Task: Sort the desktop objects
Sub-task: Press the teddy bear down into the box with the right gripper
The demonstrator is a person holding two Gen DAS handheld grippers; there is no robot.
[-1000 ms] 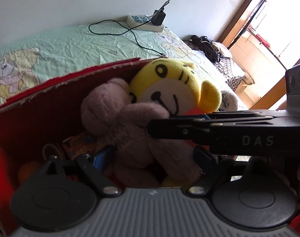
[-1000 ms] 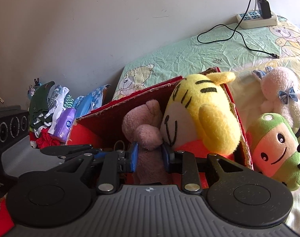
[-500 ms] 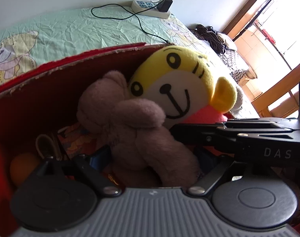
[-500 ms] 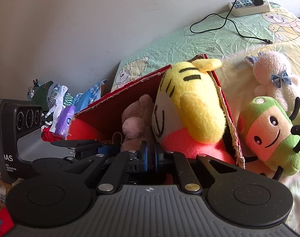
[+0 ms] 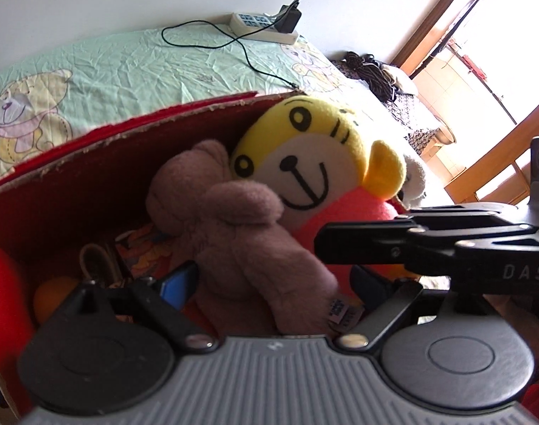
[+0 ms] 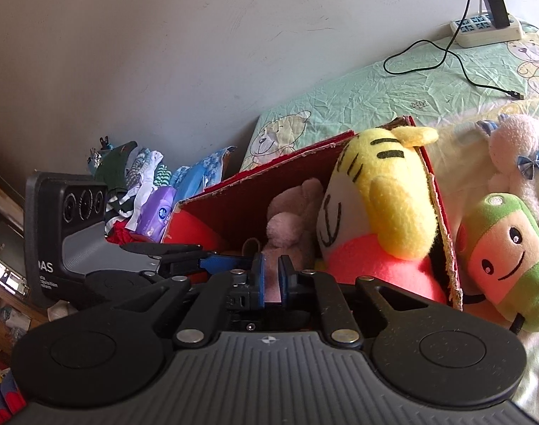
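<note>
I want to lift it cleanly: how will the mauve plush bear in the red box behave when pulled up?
The mauve plush bear looks soft, so it will likely flop and squash. Wedged against the yellow tiger plush in the red box, it may drag that along.

Daylight glare blows out window (image 5: 499,35) at right; box (image 5: 74,205) interior shadowed, fisheye edges warped w/ dark vignette.

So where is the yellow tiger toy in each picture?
Left wrist view: the yellow tiger plush sits upper middle, face toward the camera, behind the brown plush bear.
Right wrist view: it is right of centre, seen side-on, leaning in the same box.
Shared landmark: the red cardboard box that holds it.
</note>
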